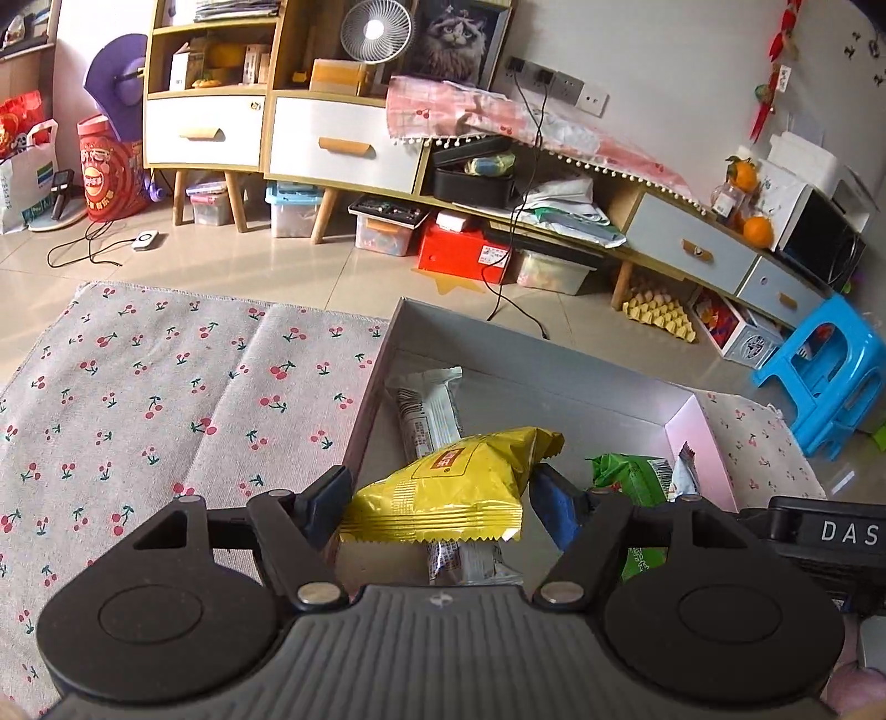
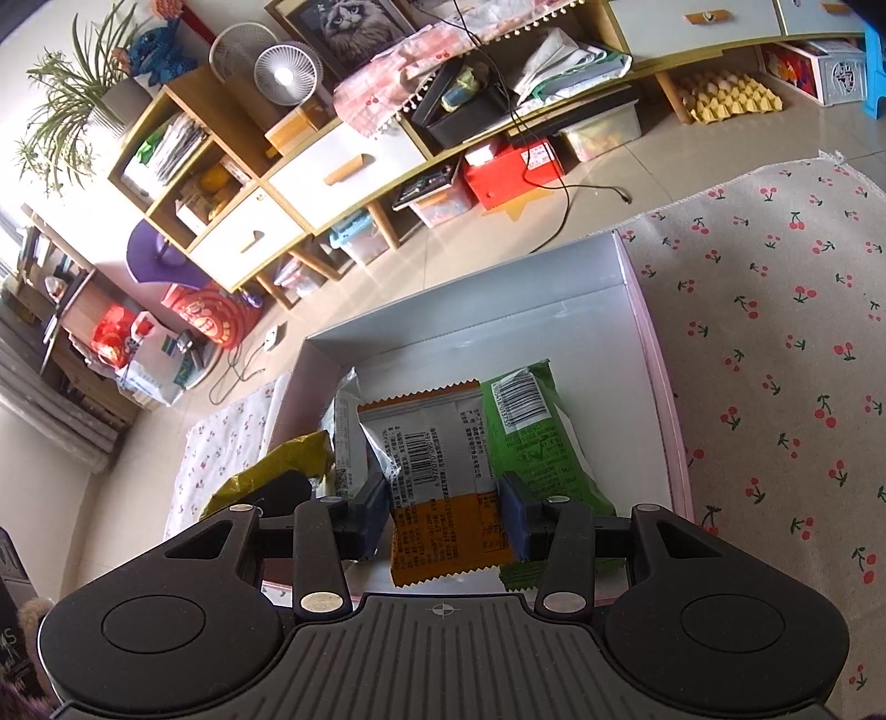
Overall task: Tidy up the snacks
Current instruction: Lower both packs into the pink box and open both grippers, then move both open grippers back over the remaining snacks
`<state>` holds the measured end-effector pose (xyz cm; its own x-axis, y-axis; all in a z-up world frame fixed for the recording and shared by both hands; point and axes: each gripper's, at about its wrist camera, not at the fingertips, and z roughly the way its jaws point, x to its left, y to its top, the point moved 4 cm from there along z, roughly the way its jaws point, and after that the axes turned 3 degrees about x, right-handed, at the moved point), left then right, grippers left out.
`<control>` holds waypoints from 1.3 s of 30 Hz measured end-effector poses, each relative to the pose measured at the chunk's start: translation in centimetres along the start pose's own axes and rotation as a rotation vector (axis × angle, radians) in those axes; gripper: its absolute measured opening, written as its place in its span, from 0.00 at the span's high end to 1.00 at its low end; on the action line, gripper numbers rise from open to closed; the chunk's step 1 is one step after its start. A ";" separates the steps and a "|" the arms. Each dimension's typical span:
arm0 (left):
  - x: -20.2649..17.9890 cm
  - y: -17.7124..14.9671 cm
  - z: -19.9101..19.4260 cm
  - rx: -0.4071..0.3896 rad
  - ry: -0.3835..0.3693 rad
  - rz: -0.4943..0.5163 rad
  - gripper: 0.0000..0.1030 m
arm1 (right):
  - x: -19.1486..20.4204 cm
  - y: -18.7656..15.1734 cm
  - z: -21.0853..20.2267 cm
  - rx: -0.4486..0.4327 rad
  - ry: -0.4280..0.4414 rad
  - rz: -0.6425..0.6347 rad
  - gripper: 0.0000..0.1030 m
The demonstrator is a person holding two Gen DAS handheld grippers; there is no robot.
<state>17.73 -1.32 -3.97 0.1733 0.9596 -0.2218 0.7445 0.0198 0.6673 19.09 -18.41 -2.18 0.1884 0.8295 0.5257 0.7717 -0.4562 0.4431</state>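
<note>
Crinkly yellow foil pack (image 1: 443,487), puffy with a serrated seam, is pinched between the left gripper's (image 1: 437,512) blue-padded fingers over the shallow grey box (image 1: 531,360) on the cherry-print cloth (image 1: 166,399). Right gripper (image 2: 446,512), fingers part open, clamps a flat orange-and-white wrapper (image 2: 443,476) above the box floor, beside a glossy green pack (image 2: 531,432).

cherry-print cloth (image 1: 166,399) | blue stool (image 1: 825,371) | desk fan (image 1: 376,30) | red box (image 1: 462,252)
</note>
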 end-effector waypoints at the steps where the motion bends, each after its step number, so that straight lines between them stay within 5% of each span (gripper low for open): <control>1: 0.0 0.1 0.0 -0.003 -0.003 0.000 0.34 | 0.0 0.0 0.0 -0.002 0.001 -0.003 0.58; 5: -0.3 -0.1 0.1 0.003 -0.008 0.015 0.31 | 0.2 0.0 0.0 -0.003 0.009 -0.006 0.56; 9: -0.8 -0.2 0.0 0.003 0.002 0.045 0.15 | 0.1 0.1 -0.3 -0.005 0.014 0.012 0.35; 16: -0.8 -1.0 -1.6 0.029 -0.013 0.037 0.10 | 0.0 -0.3 -1.2 0.024 -0.023 -0.078 0.26; 39: 0.6 -3.8 -6.2 0.013 0.001 0.238 0.06 | -0.6 -2.9 -6.7 0.026 -0.034 -0.159 0.22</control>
<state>11.05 0.93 -2.23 0.3449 0.9368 -0.0585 0.6908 -0.2111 0.6915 12.69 -19.75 1.06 0.0827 0.9012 0.4255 0.8091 -0.3100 0.4993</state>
